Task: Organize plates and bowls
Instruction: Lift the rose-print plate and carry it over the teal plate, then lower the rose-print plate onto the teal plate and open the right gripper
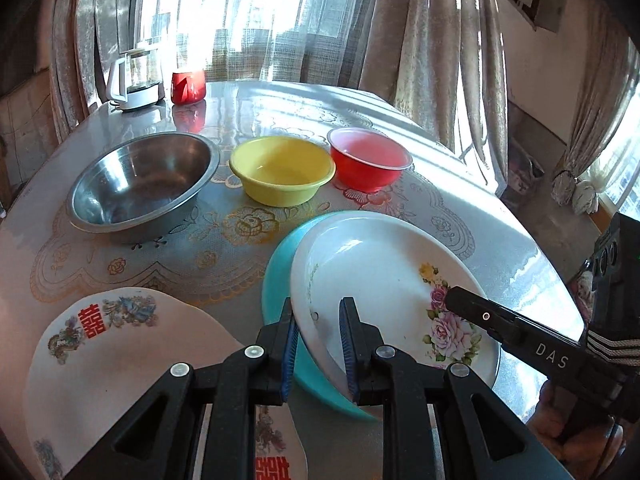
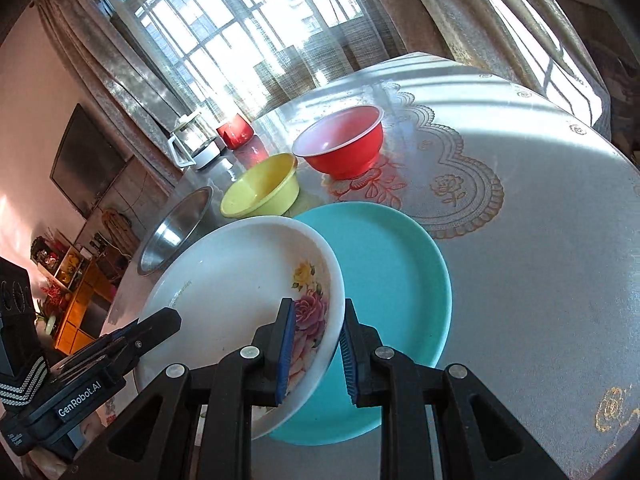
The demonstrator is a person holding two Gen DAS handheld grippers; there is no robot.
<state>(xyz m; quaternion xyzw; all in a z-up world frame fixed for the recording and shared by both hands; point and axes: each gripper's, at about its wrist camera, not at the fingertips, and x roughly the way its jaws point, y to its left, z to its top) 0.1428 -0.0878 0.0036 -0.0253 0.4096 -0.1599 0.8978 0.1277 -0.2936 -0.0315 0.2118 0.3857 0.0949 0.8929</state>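
Both grippers straddle opposite rim edges of the white floral plate (image 1: 384, 280). Left gripper (image 1: 318, 350) jaws narrow, the plate's left rim sits in the gap, pads not visibly pressing. Right gripper (image 2: 314, 350) same on the right rim by the rose print, small gap showing on the outer pad side. Can't tell if either actually clamps. Plate sits tilted over the teal plate (image 2: 392, 272), overlapping its left part, on the bench (image 2: 540, 220). Third plate with red characters (image 1: 116, 344) lies left of them, apart. Further back in a row: steel bowl (image 1: 144, 184), yellow bowl (image 1: 282, 170), red bowl (image 1: 368, 160). Kettle (image 1: 134, 80) and red cup (image 1: 188, 86) at far edge
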